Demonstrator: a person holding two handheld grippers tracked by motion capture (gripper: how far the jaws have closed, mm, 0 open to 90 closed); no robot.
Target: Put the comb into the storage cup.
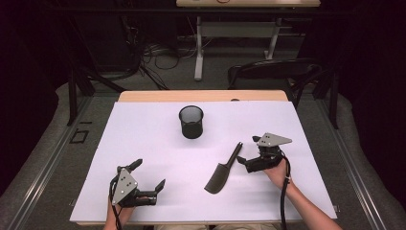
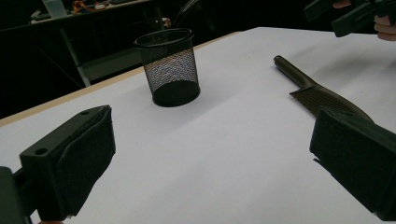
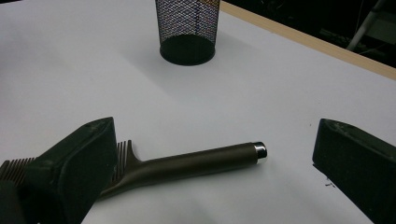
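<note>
A dark brown comb (image 1: 221, 171) with a round handle lies flat on the white table (image 1: 143, 143), handle pointing toward the far right. My right gripper (image 1: 246, 151) stands open just right of the handle; in the right gripper view the comb handle (image 3: 201, 158) lies between its spread jaws. My left gripper (image 1: 149, 175) rests open near the front left edge, nothing between its jaws. A black mesh cup (image 1: 191, 121) stands upright at the middle back; the mesh cup (image 2: 169, 66) and comb (image 2: 317, 93) appear ahead in the left gripper view.
The white sheet covers a wooden table whose far edge (image 1: 201, 96) shows. A black chair (image 1: 273, 72) stands behind the table at the right, and another desk (image 1: 239, 28) stands farther back over a floor with cables.
</note>
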